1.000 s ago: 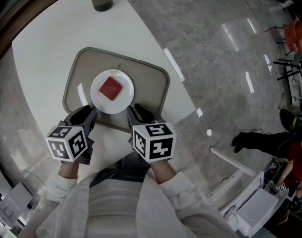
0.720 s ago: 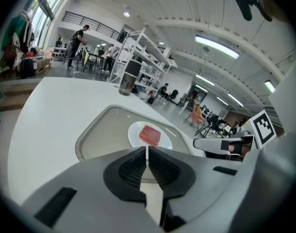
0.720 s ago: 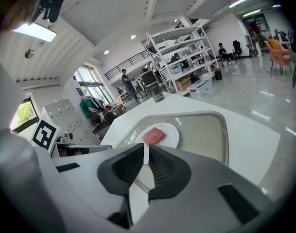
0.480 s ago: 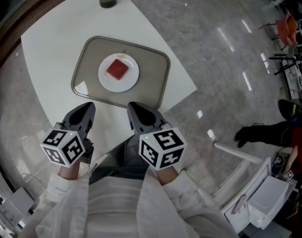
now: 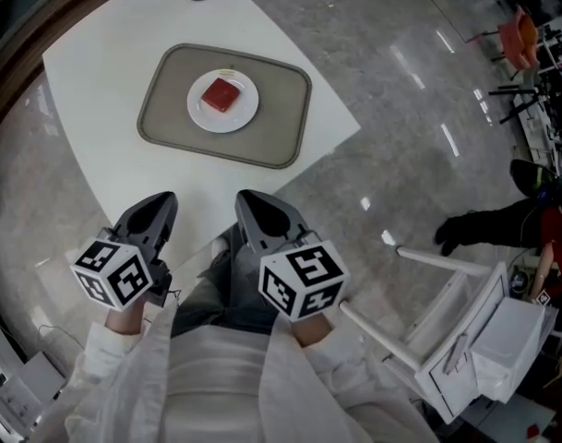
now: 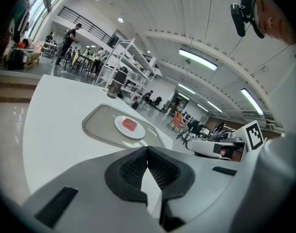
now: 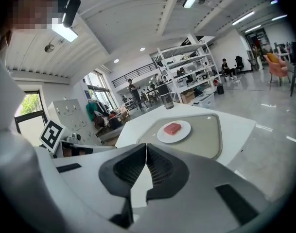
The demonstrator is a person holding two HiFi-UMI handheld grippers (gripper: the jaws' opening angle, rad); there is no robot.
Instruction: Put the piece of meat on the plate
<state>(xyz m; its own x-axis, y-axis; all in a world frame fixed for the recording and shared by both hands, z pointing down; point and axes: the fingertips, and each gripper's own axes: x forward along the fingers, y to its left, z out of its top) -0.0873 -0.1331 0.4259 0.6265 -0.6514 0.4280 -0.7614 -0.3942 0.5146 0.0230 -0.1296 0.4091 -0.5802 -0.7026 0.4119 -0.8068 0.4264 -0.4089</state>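
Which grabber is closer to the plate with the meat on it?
Right, but only by a little. The right gripper sits nearly straight back from the plate. The left gripper is further off to the side. Both are shut, empty, short of the tray.

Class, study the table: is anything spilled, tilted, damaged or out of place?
Nothing stands out. The meat lies flat on the plate, which sits inside the tray on the table.

— Where was the piece of meat [image 6: 130, 124]?
— On the white plate [image 6: 139, 134], in the grey tray [image 6: 96, 125] on the table [image 6: 50, 115], well beyond the hand-held gripper [image 6: 148, 148].
— Its jaws?
— Pressed together, nothing between them.
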